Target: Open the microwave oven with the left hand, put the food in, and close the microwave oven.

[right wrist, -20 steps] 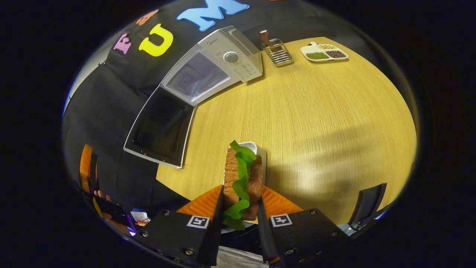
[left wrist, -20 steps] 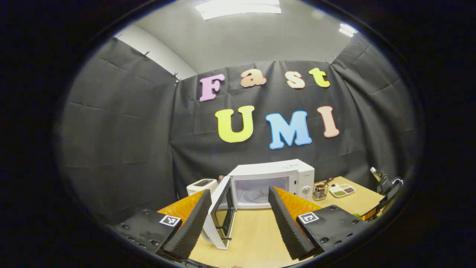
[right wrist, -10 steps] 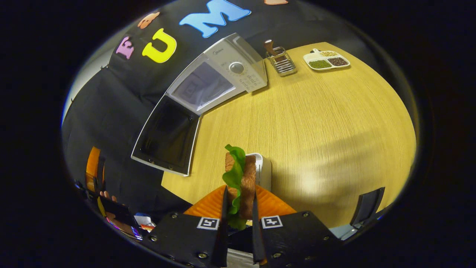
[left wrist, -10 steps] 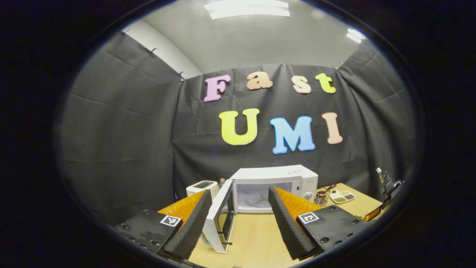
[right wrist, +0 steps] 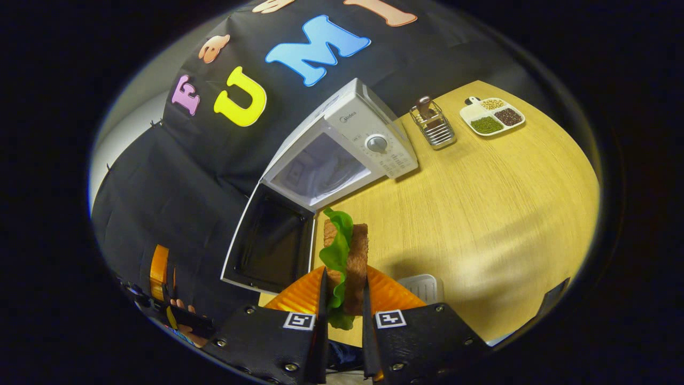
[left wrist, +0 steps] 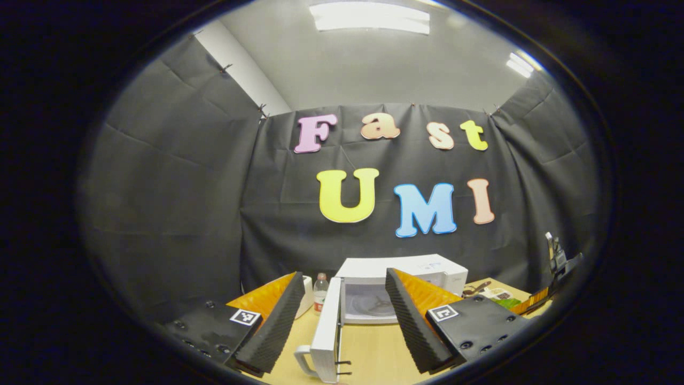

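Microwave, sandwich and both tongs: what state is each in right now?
Microwave: on the table, cavity empty.
Microwave door: swung wide open.
Sandwich: lifted off the table, clamped upright.
Right tongs: shut on the sandwich.
Left tongs: open, holding nothing.
White tray: empty, on the table.

White microwave (right wrist: 342, 155) on the wooden table, door (right wrist: 270, 243) swung open; lettuce sandwich (right wrist: 344, 262) held upright

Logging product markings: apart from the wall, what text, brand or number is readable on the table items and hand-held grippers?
Nothing legible.
microwave oven: brand mark and scale around the dial, too small to read.
bottle: label blurred.
right hand-held gripper, left hand-held gripper: square coded markers, no words.
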The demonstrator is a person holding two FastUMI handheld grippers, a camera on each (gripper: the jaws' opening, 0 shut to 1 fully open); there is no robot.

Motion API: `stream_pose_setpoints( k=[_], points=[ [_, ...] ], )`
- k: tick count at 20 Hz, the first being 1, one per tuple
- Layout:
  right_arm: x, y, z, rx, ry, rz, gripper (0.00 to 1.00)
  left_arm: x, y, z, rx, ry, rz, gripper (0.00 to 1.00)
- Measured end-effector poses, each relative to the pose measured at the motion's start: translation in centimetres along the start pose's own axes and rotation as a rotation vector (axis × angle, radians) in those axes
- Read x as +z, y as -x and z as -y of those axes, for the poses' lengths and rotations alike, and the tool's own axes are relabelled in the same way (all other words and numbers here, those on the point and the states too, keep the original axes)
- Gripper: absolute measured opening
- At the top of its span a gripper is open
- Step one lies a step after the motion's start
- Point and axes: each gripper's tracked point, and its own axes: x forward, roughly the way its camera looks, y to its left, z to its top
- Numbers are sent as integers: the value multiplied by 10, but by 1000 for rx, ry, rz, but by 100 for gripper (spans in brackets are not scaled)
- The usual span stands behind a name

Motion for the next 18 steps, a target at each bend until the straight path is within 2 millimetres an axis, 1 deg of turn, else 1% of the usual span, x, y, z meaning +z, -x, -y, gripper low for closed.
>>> stream_pose_setpoints(
  k=[2, 3, 6, 7, 8, 9, 11, 12, 16, 17, 18],
  points=[
    [8, -20, -14, 16, -27, 23, 26, 6, -12, -16, -2, 4, 12, 99],
    [10, -30, -18, 16, -38, 29, 27, 7, -17, -25, 1, 2, 18, 100],
    [20, -63, -31, 21, -53, 52, 27, 10, -27, -52, 13, -12, 27, 99],
    [23, -72, -36, 23, -55, 60, 27, 10, -30, -61, 20, -15, 28, 98],
    [27, -82, -40, 24, -56, 73, 26, 10, -31, -72, 27, -16, 29, 99],
    [32, -91, -45, 30, -57, 90, 27, 8, -33, -81, 36, -16, 28, 98],
    [41, -111, -57, 46, -68, 121, 27, 3, -38, -99, 52, -16, 18, 99],
    [46, -122, -61, 50, -75, 140, 26, 1, -41, -107, 60, -19, 13, 97],
    [60, -165, -73, 59, -86, 185, 27, -6, -47, -143, 87, -50, -5, 97],
    [64, -175, -74, 60, -91, 193, 27, -6, -49, -151, 98, -54, -8, 95],
    [67, -183, -76, 61, -97, 199, 26, -8, -51, -158, 107, -54, -12, 95]
  ],
)
